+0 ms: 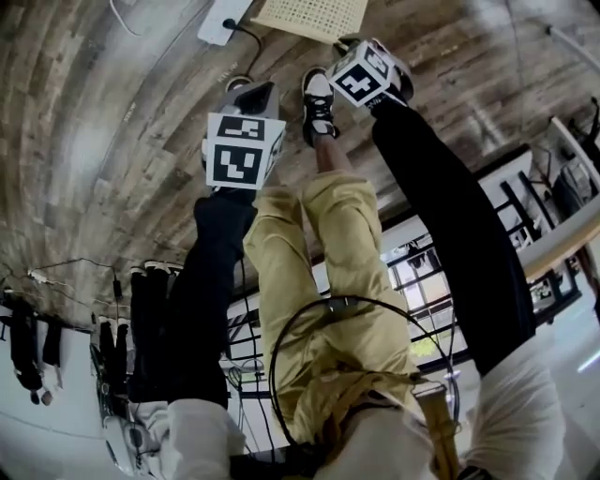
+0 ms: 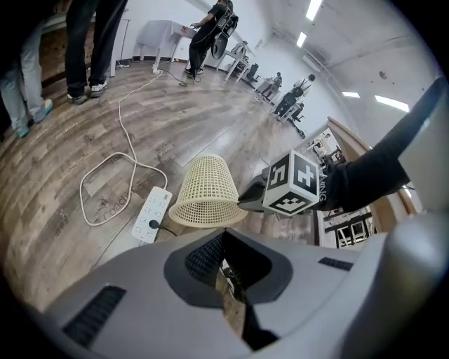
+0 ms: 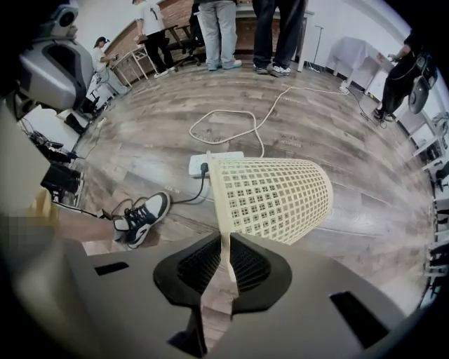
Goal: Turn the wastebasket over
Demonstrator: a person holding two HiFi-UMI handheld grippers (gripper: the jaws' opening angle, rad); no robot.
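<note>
The cream mesh wastebasket (image 3: 280,196) is tipped on its side just above the wood floor. My right gripper (image 3: 226,263) is shut on its rim, which runs up between the jaws. In the left gripper view the wastebasket (image 2: 207,189) shows its wide rim low and its narrow base up and away, with the right gripper (image 2: 249,200) at the rim's right side. My left gripper (image 2: 228,270) hangs a little short of the basket, shut on nothing. From the head view only the basket's (image 1: 314,14) mesh shows at the top edge, beyond the right gripper (image 1: 345,45) and left gripper (image 1: 248,92).
A white power strip (image 3: 210,163) with a looped white cord (image 3: 231,116) lies on the floor just behind the basket. A person's black-and-white shoe (image 3: 140,217) stands left of it. Other people stand farther off by tables (image 3: 280,28).
</note>
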